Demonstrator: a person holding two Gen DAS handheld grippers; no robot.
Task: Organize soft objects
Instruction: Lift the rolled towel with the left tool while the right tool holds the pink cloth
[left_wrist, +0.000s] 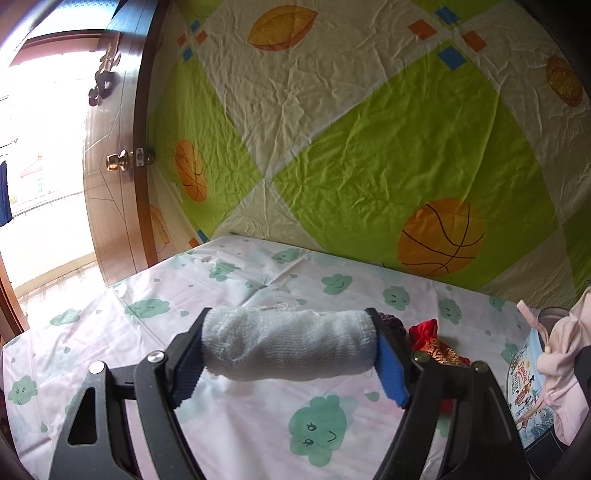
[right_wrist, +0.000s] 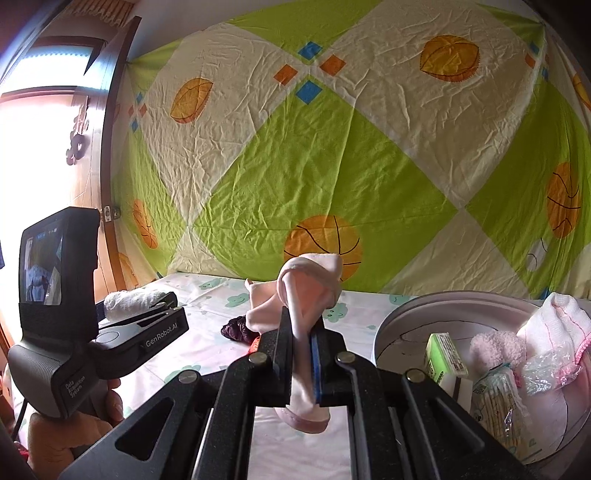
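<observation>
My left gripper (left_wrist: 290, 350) is shut on a rolled white towel (left_wrist: 288, 345), held endwise between its jaws above the table; both also show in the right wrist view, the gripper (right_wrist: 155, 310) and the towel (right_wrist: 131, 297). My right gripper (right_wrist: 301, 332) is shut on a pale pink cloth (right_wrist: 308, 284) that sticks up and hangs down between the fingers; it appears at the right edge of the left wrist view (left_wrist: 561, 354). A round tin (right_wrist: 410, 314) at the right holds pink and white soft items (right_wrist: 546, 325) and small packets.
A red and gold pouch (left_wrist: 434, 341) and a dark purple item (right_wrist: 238, 328) lie on the cloud-print tablecloth (left_wrist: 258, 424). A green and cream basketball-print sheet (left_wrist: 369, 147) hangs behind the table. A wooden door (left_wrist: 110, 177) stands open at the left.
</observation>
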